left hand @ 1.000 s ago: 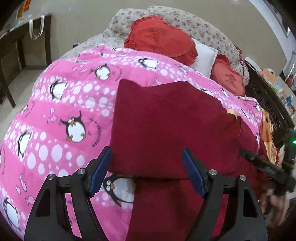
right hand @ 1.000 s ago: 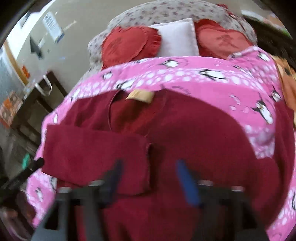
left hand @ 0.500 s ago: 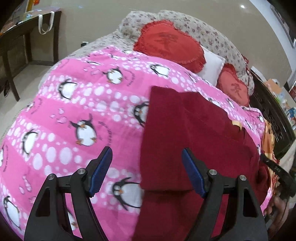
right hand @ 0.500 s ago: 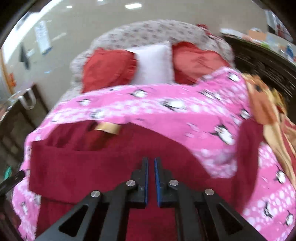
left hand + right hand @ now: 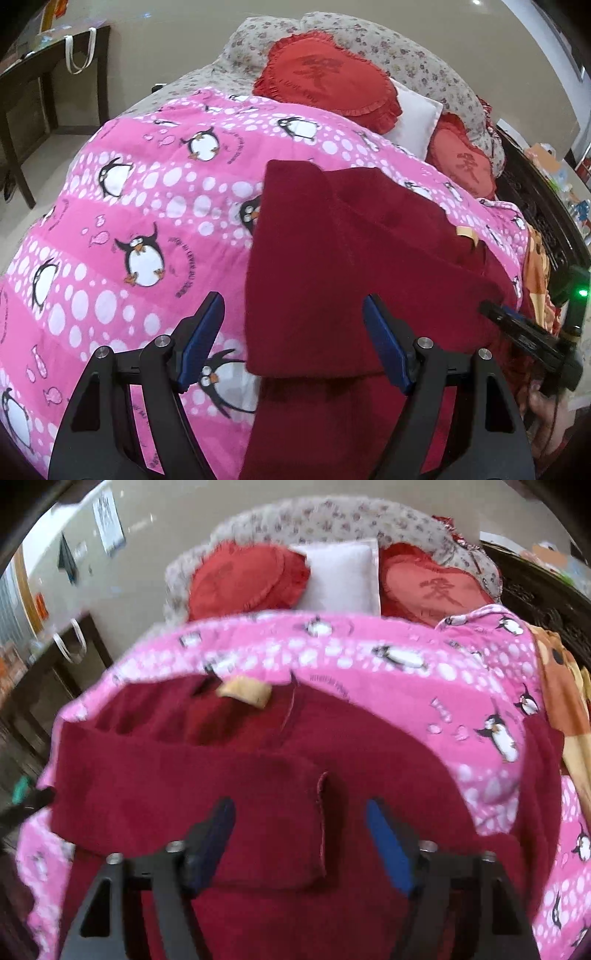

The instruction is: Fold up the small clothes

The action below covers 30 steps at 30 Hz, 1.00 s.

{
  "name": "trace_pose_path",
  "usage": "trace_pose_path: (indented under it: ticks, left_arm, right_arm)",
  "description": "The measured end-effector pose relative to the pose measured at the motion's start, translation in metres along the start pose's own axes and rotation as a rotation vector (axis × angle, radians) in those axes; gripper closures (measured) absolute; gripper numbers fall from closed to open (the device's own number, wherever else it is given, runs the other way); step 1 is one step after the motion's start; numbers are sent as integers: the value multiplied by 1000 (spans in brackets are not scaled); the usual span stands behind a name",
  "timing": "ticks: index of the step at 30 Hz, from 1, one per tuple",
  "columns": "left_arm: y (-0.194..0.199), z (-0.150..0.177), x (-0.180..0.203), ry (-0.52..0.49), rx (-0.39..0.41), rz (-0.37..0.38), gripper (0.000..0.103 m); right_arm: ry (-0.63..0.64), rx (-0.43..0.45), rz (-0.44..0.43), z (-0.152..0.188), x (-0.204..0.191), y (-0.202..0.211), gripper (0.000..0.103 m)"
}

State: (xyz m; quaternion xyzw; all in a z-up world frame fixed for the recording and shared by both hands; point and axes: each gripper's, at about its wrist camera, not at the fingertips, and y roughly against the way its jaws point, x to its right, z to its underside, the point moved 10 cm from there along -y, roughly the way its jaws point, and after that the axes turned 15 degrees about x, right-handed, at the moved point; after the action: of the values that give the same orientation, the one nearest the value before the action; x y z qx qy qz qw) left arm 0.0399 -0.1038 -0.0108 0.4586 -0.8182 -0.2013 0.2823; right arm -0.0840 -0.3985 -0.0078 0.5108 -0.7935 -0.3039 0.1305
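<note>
A dark red garment [image 5: 351, 266] lies on the pink penguin blanket [image 5: 129, 206], with its left sleeve folded across the body. A tan neck label [image 5: 243, 695] shows at the collar. My left gripper [image 5: 293, 341] is open and empty, hovering above the garment's left edge. My right gripper [image 5: 301, 843] is open and empty, above the folded sleeve's cuff [image 5: 321, 827]. The right gripper also shows at the right edge of the left wrist view [image 5: 524, 332]. The garment's right sleeve [image 5: 543, 775] lies spread out on the blanket.
Two red cushions [image 5: 325, 77] [image 5: 432, 587] and a white pillow [image 5: 340, 578] lie at the head of the bed. An orange cloth [image 5: 565, 701] lies at the right edge. A dark side table [image 5: 44, 92] stands to the left of the bed.
My right gripper, shut half a second ago, has opened and now sits low over the folded sleeve. The left gripper stays open and has swung slightly back right.
</note>
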Motion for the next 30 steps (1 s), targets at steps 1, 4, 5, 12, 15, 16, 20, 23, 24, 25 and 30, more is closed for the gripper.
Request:
trace_pose_path:
  ticks: [1, 4, 5, 12, 15, 16, 20, 23, 24, 25, 30]
  left_arm:
    - [1, -1, -1, 1, 1, -2, 25]
    - [4, -9, -7, 5, 29, -16, 25]
    - [3, -12, -8, 6, 38, -22, 25]
    - [-30, -5, 11, 4, -6, -21, 25]
    - [-46, -1, 13, -33, -21, -52, 25]
    - [-51, -1, 9, -34, -25, -70, 25]
    - [-69, -3, -3, -3, -49, -92, 25]
    - [-84, -2, -7, -6, -71, -109, 24]
    - [-85, -2, -7, -7, -73, -113, 24]
    - [-85, -3, -6, -11, -71, -117, 24]
    - [-62, -7, -6, -4, -52, -103, 24]
  right_arm:
    - [-12, -21, -7, 4, 0, -6, 74]
    - [-60, 24, -33, -6, 9, 9, 99]
    - [-70, 48, -36, -11, 13, 17, 99]
    - [-104, 7, 54, -5, 49, 13, 98]
    - [-51, -21, 72, -5, 43, 14, 97]
    - [-58, 1, 75, -9, 44, 24, 97]
    - [-123, 97, 56, -21, 49, 51, 97]
    - [-102, 90, 5, -20, 35, 43, 97]
    - [-85, 74, 11, -18, 33, 35, 97]
    - [-73, 51, 20, -14, 33, 23, 97]
    - [-124, -11, 34, -3, 41, 1, 97]
